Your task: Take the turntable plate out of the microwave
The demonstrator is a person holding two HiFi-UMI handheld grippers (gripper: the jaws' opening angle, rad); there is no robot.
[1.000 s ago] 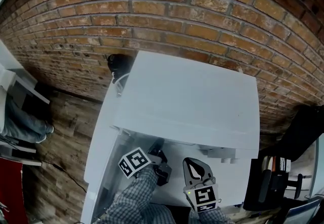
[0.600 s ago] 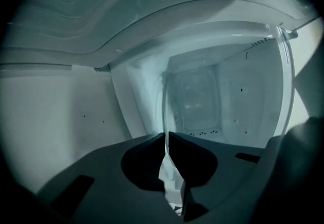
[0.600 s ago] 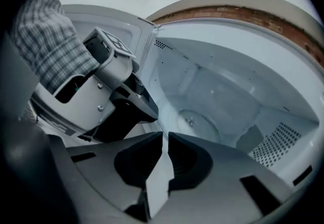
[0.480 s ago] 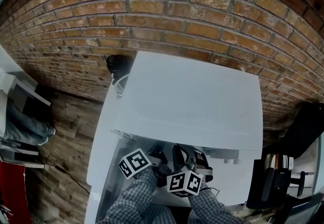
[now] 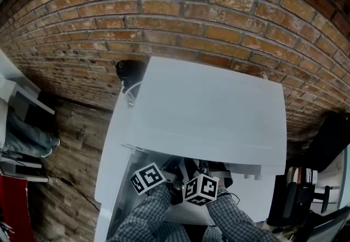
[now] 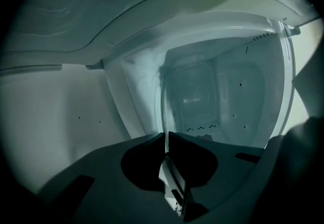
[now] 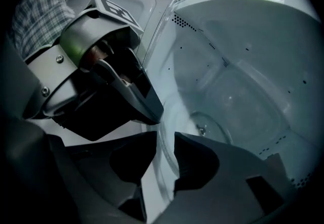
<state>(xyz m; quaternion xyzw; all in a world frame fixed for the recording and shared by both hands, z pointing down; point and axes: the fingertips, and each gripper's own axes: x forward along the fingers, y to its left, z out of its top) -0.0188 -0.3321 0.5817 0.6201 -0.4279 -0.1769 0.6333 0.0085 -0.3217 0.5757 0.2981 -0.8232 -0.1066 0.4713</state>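
Note:
The white microwave (image 5: 208, 110) is seen from above with its door (image 5: 112, 181) swung open to the left. The clear glass turntable plate (image 6: 223, 101) is tilted up at the cavity mouth. My left gripper (image 6: 166, 139) is shut on the plate's thin rim. My right gripper (image 7: 164, 139) sits just beside it; its jaws have just been opening and stand apart with the plate's rim (image 7: 169, 167) between them, pads not pressing. In the head view both marker cubes sit side by side at the opening, left gripper (image 5: 169, 175) and right gripper (image 5: 197, 172).
A brick wall (image 5: 180, 11) stands close behind the microwave. A black object (image 5: 128, 69) sits at its back left corner. Dark equipment (image 5: 298, 197) stands to the right. A person's legs (image 5: 22, 134) are at the far left on the wooden floor.
My right gripper has swung left from the right side of the opening to right beside the left gripper, rolling over as it came. The left gripper has kept still.

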